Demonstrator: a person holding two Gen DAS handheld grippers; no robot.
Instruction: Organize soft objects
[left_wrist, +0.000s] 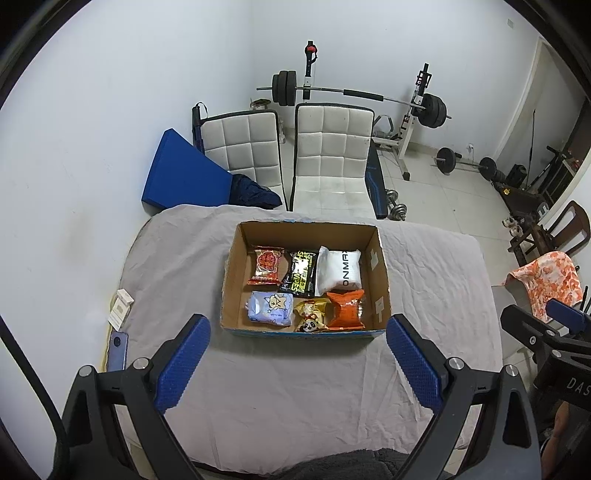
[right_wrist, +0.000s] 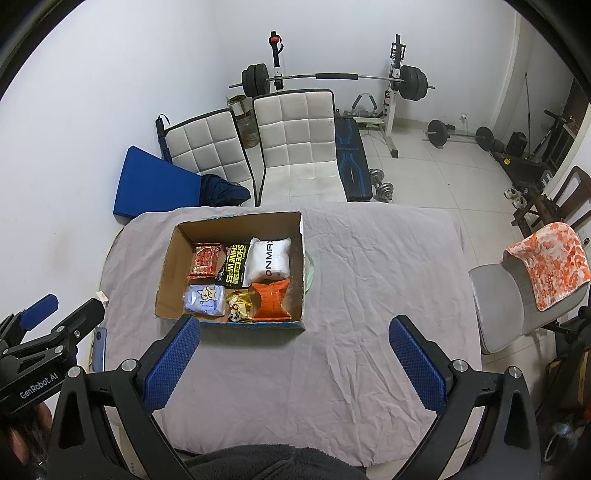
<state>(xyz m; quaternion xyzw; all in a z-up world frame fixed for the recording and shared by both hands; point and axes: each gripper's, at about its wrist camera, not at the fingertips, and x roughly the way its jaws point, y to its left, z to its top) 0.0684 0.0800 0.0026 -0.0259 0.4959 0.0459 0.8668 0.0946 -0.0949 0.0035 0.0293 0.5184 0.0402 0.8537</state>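
Left gripper (left_wrist: 297, 363) and right gripper (right_wrist: 295, 363): fingers spread wide, holding nothing, low in frame above grey cloth (right_wrist: 369, 295). Six soft packets packed inside cardboard box (left_wrist: 231, 273), frame centre.

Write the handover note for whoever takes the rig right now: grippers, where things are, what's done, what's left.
Left hand-held gripper: open, empty, above the cloth in front of the box.
Right hand-held gripper: open, empty, above the cloth to the box's right.
Box on the table holds six packs in two rows. Back: red pack, shoe wipes, white pack. Front: blue tissue pack, yellow panda pack, orange pack.
Done: no soft packs seen loose on the cloth.
Left: apparently nothing to pack; check the box's far right side, where something pale shows.
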